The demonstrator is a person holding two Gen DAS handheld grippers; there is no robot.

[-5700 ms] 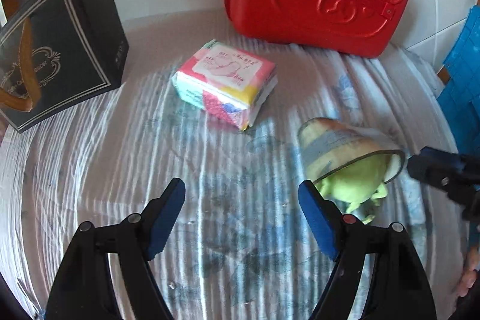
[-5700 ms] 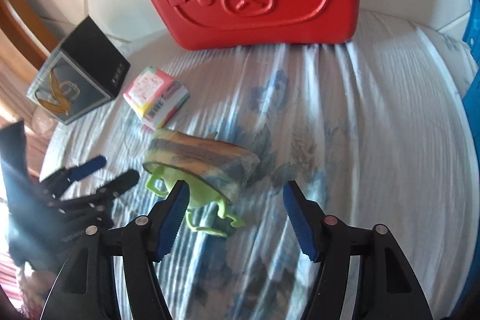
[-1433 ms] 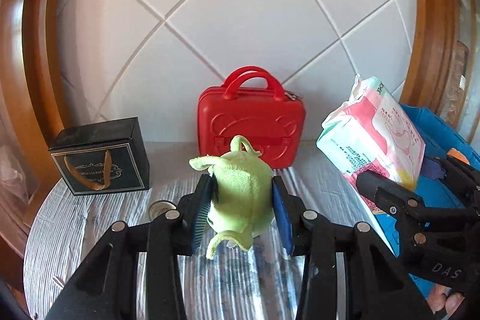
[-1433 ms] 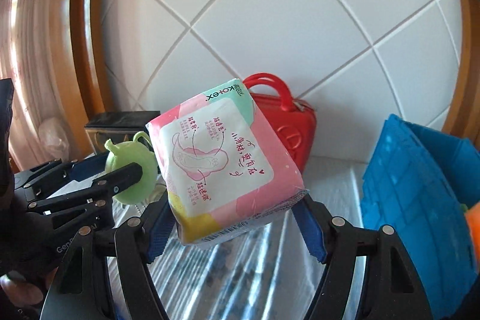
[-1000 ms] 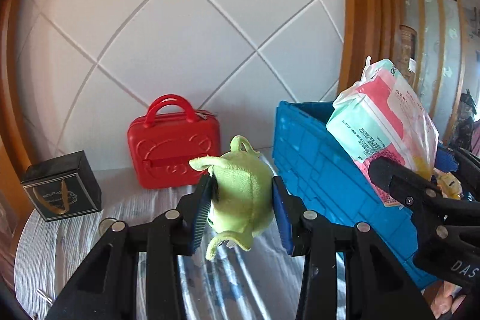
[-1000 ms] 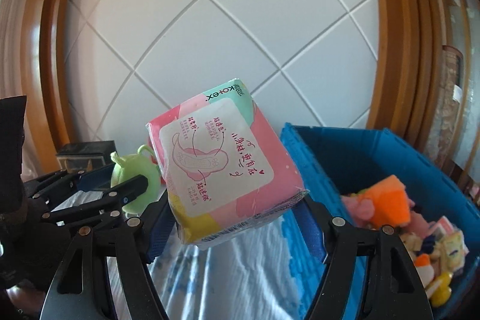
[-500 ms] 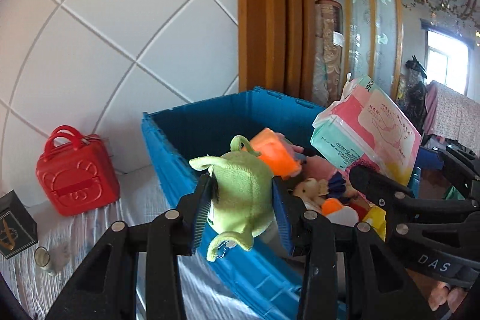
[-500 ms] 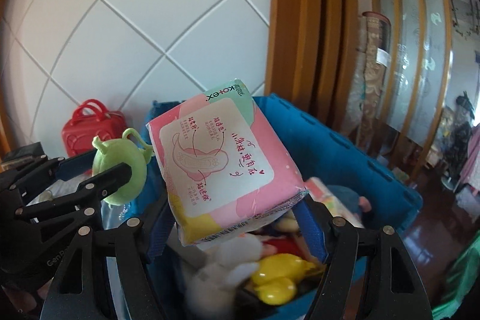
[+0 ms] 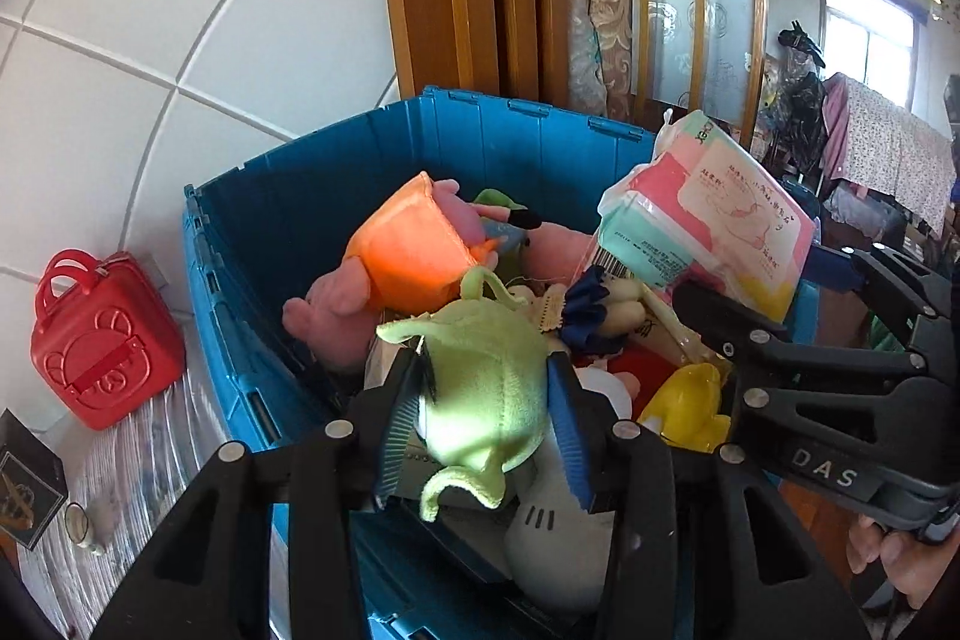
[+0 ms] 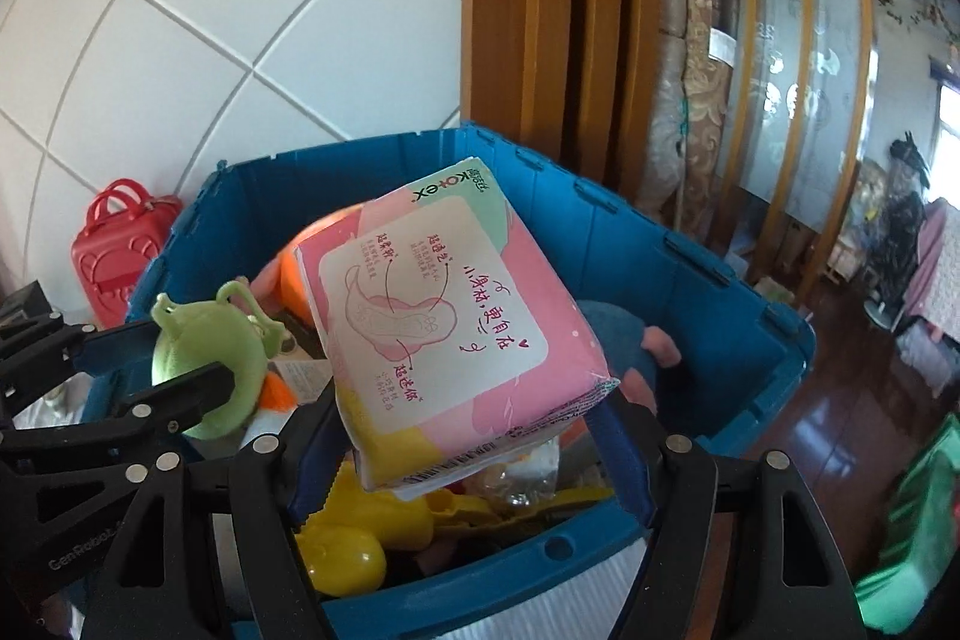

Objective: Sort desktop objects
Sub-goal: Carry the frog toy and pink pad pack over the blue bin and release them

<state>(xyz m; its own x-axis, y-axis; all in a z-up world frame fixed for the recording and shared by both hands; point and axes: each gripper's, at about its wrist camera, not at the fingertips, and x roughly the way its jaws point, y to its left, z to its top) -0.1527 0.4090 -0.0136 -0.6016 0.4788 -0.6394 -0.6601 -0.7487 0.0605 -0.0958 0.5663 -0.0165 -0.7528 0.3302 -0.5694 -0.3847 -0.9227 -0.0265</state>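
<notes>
Our left gripper (image 9: pixel 486 421) holds the green plush toy (image 9: pixel 480 394) between its two blue-padded fingers (image 9: pixel 567 430). The fingers have just been easing apart a little, yet the toy sits between them with both pads against its sides. Ahead of and below these fingertips lies the open blue crate (image 9: pixel 312 196), heaped with soft toys, an orange plush piece (image 9: pixel 408 250) uppermost among them.

Our right gripper (image 10: pixel 474 436) has its fingers clamped on the pink pad packet (image 10: pixel 444 316), which stands tilted above the fingertips and hides most of them. Beyond and beneath the packet is the same crate, and a yellow plastic toy (image 10: pixel 348 538) lies in it just under the left-hand finger.

Seen from the left wrist, the right gripper and its packet hang to the right of our fingers, over the crate. Far to the left of the fingers, a red case (image 9: pixel 102 346) stands on the striped surface (image 9: pixel 138 454) against the tiled wall.
</notes>
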